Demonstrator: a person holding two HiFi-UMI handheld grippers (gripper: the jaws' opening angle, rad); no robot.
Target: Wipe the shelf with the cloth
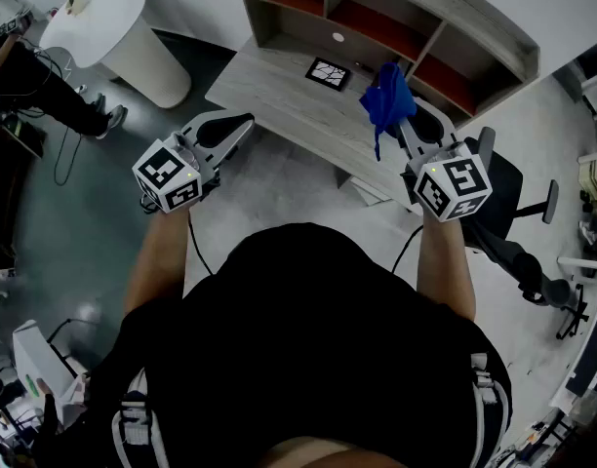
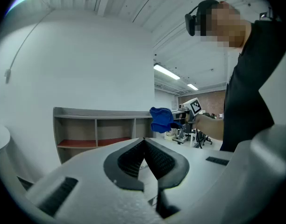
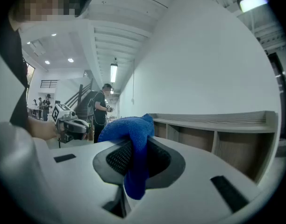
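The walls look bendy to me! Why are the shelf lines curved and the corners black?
Left gripper view: the wide-angle lens bows the shelf and blackens the corners. Right gripper view: same bending, a ceiling light glares top right, the blue cloth looks sharp. Head view: dim, edges curved too.

Blue cloth (image 1: 387, 100); pale grey wood-grain shelf (image 1: 484, 18) with red floors; black-and-white patterned card (image 1: 329, 72) at twelve o'clock; white round table (image 1: 123, 27) at ten.

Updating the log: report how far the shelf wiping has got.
Done: the right gripper is shut on the blue cloth. In hand: the cloth hangs in the air over the desk, short of the shelf. Left: all the wiping; nothing touches the shelf. The left gripper is shut and empty.
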